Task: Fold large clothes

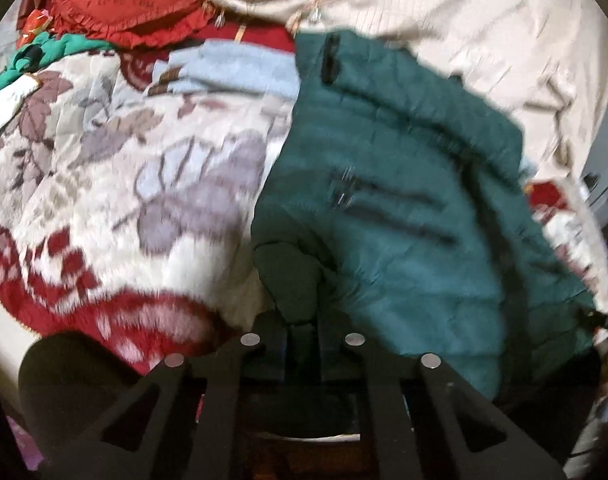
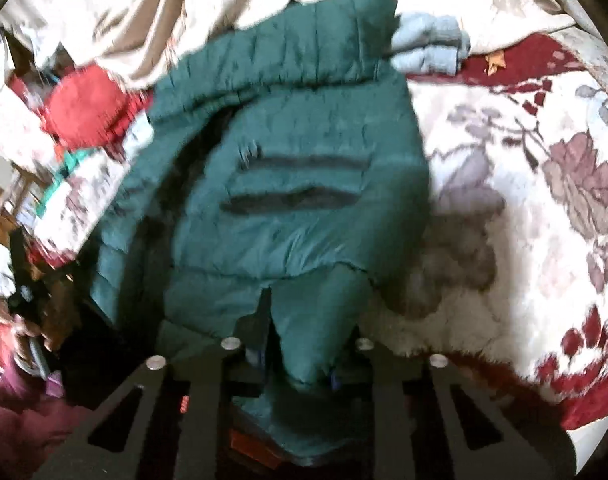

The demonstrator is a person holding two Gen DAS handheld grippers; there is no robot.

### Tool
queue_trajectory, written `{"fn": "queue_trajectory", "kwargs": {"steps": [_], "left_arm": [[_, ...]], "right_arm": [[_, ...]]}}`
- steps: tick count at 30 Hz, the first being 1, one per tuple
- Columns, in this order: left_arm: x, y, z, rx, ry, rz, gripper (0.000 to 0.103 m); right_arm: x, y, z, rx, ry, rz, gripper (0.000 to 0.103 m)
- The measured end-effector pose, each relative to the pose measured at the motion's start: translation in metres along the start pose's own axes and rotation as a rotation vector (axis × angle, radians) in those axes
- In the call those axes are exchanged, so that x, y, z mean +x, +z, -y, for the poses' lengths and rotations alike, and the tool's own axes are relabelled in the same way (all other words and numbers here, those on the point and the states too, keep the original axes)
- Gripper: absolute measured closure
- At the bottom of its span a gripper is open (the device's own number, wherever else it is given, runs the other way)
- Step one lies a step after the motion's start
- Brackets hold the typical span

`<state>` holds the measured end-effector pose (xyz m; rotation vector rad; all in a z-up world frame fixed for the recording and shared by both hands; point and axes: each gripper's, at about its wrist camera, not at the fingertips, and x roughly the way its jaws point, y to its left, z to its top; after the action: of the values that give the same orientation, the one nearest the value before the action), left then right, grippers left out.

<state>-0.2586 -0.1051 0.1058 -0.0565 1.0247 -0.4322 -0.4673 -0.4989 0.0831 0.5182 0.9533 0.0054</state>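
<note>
My left gripper (image 1: 299, 320) and right gripper (image 2: 308, 344) each pinched the near hem of the quilted dark-green puffer jacket (image 1: 404, 184), whose long axis ran away toward the far side.

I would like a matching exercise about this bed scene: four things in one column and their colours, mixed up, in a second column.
Things:
1. quilted jacket
2. heart-shaped cushion
3. folded towel
4. sheet

Colours:
A. light blue
B. red
C. beige
D. dark green

Pairs: 1-D, 2-B, 3-A, 4-C
</note>
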Motion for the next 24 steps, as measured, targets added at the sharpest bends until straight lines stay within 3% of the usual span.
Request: {"fn": "queue_trajectory", "kwargs": {"steps": [4, 10, 17, 24], "left_arm": [[-0.031, 0.030, 0.006, -0.011, -0.048, 0.105, 0.103], [-0.041, 0.081, 0.017, -0.028, -0.066, 0.194, 0.103], [-0.017, 0.149, 0.033, -0.034, -0.017, 0.261, 0.103], [0.035, 0.218, 0.046, -0.052, 0.060, 0.255, 0.103]], "right_arm": [[-0.024, 0.021, -0.007, -0.004, 0.052, 0.097, 0.083], [-0.042, 0.066, -0.006, 0.010, 0.089, 0.239, 0.083], [-0.033, 0.135, 0.003, 0.044, 0.068, 0.341, 0.083], [-0.001, 0.216, 0.017, 0.084, -0.020, 0.357, 0.083]]}}
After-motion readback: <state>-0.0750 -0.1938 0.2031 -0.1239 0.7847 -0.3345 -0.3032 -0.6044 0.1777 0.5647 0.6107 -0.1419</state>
